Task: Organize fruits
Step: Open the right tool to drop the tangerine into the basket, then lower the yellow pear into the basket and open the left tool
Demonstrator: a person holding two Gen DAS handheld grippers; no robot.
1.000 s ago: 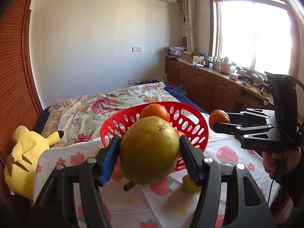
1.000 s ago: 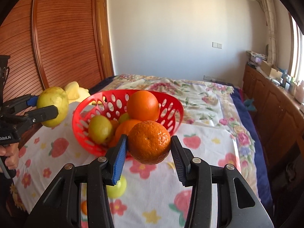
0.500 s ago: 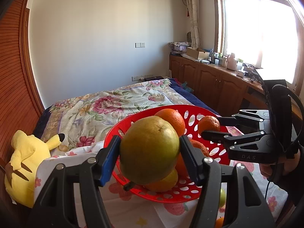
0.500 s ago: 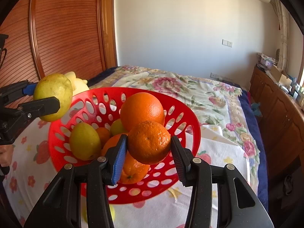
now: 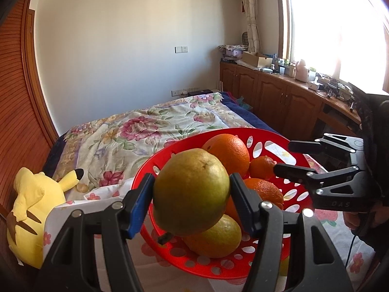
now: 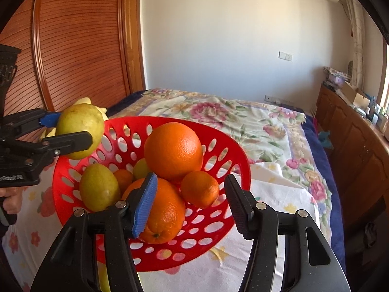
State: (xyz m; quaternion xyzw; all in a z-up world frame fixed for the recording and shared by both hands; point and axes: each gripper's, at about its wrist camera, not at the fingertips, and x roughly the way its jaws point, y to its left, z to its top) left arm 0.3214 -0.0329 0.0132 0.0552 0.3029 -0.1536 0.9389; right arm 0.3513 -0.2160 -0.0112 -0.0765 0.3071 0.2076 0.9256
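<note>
My left gripper (image 5: 192,196) is shut on a large yellow-green pear (image 5: 190,191) and holds it over the near-left rim of the red perforated basket (image 5: 265,133). The pear also shows in the right wrist view (image 6: 81,131). My right gripper (image 6: 190,198) is open above the basket (image 6: 231,150). A small mandarin (image 6: 199,189) lies in the basket just past its fingers, beside a big orange (image 6: 173,150), another orange (image 6: 163,216) and a yellow lemon (image 6: 98,189). The right gripper also shows in the left wrist view (image 5: 282,157).
The basket stands on a white cloth with a fruit print (image 6: 272,189) over a bed with a floral quilt (image 5: 136,131). A yellow plush toy (image 5: 31,206) lies at the left edge. Wooden cabinets (image 5: 274,97) run along the right wall.
My right gripper opened and let go of the mandarin, which now lies in the basket. Both grippers moved forward over the basket. The left gripper still holds the pear.
</note>
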